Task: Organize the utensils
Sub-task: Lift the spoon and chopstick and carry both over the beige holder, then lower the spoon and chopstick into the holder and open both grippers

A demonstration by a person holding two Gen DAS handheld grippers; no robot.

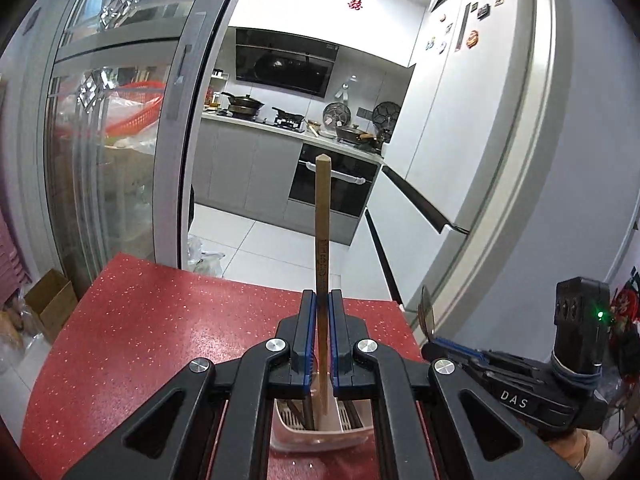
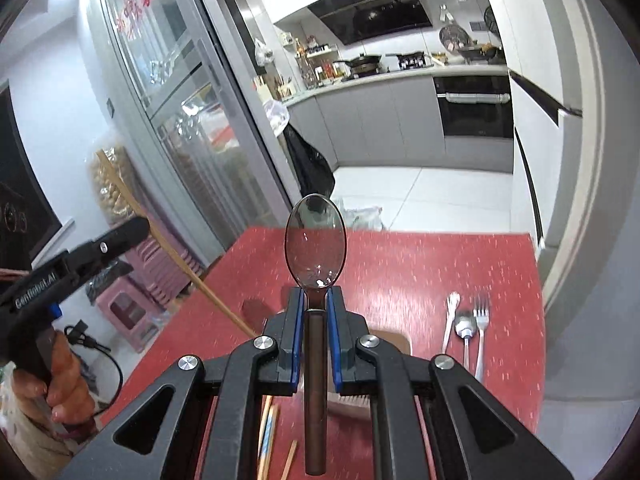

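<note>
One chopstick [image 1: 322, 232] is clamped upright between the left gripper's [image 1: 322, 320] closed jaws, its lower end over a holder [image 1: 320, 436] on the red worktop [image 1: 160, 320]. A spoon [image 2: 315, 240] is gripped at the neck by the right gripper [image 2: 315, 312], bowl beyond the jaws.

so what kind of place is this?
Likely a home dining nook beside a kitchen: a red table faces a stove with pans, a built-in oven and a fridge with magnets.

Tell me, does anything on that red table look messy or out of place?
Somewhat. Loose chopsticks lie scattered on the red table near the holder, outside it. A fork and two other utensils lie side by side at the right. Nothing looks spilled or broken.
</note>
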